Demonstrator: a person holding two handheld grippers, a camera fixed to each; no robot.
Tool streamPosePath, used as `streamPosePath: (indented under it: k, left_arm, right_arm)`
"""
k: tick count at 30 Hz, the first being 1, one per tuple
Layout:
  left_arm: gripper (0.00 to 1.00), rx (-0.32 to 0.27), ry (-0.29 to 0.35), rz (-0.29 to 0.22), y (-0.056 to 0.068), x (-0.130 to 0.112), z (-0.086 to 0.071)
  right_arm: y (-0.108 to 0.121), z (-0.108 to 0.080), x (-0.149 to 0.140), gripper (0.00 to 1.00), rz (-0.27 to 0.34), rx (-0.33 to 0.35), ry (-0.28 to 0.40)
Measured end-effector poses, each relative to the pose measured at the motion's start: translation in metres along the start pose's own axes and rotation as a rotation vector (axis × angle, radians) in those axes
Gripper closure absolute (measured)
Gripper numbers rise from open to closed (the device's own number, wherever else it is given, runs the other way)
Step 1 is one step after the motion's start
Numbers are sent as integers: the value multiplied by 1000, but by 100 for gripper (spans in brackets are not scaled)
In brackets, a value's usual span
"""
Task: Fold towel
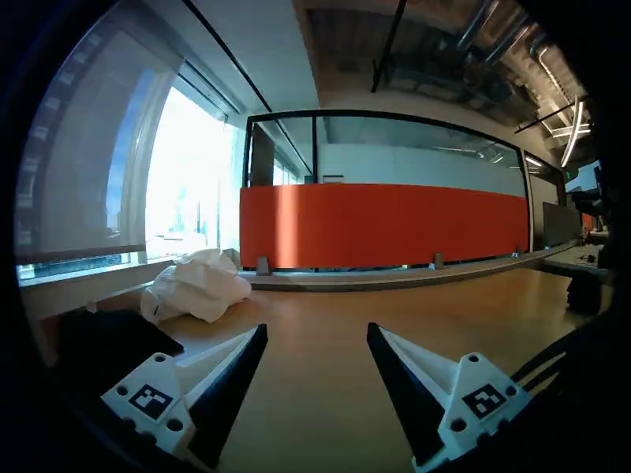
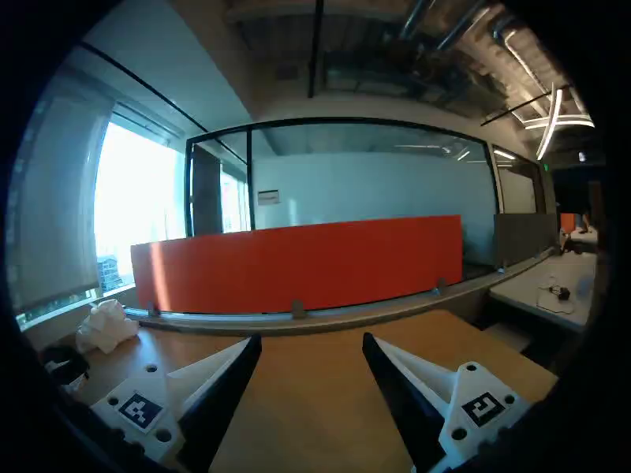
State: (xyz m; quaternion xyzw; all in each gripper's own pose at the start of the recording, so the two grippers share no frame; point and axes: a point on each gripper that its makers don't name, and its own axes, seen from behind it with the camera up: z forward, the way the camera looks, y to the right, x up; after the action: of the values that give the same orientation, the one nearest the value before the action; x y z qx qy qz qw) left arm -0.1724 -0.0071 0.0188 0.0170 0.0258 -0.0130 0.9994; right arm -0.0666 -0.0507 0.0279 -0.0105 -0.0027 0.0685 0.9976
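Note:
A crumpled white towel [image 1: 199,284] lies in a heap on the wooden table [image 1: 331,331], at the far left near the window. In the left gripper view my left gripper [image 1: 317,333] is open, low over the table, with the towel ahead and to its left, well apart from the fingers. From the right gripper view the same towel [image 2: 106,325] is small and far off at the left. My right gripper [image 2: 311,340] is open too, with bare wood between its fingers.
An orange divider panel [image 1: 382,225] runs along the table's [image 2: 315,394] far edge, with glass walls behind. A bright window [image 1: 185,177] is at the left. A dark object [image 1: 106,347] sits by the left finger; another dark thing [image 2: 63,364] lies near the towel. A white desk [image 2: 552,288] stands right.

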Motion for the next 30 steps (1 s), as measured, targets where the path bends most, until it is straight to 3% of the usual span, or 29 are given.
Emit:
streamPosePath:
  k: [8,18,30]
  left_arm:
    - [6,0,2,0,1,-5,2]
    - [7,0,3,-1,2,-9,3]
    - [7,0,4,-1,2,-12,3]
  right_arm:
    - [7,-3,-5,0,-6,7,17]
    - [29,-10,-29,0,-79,-13,41]
    - [47,-12,-74,0,-29,42,56]
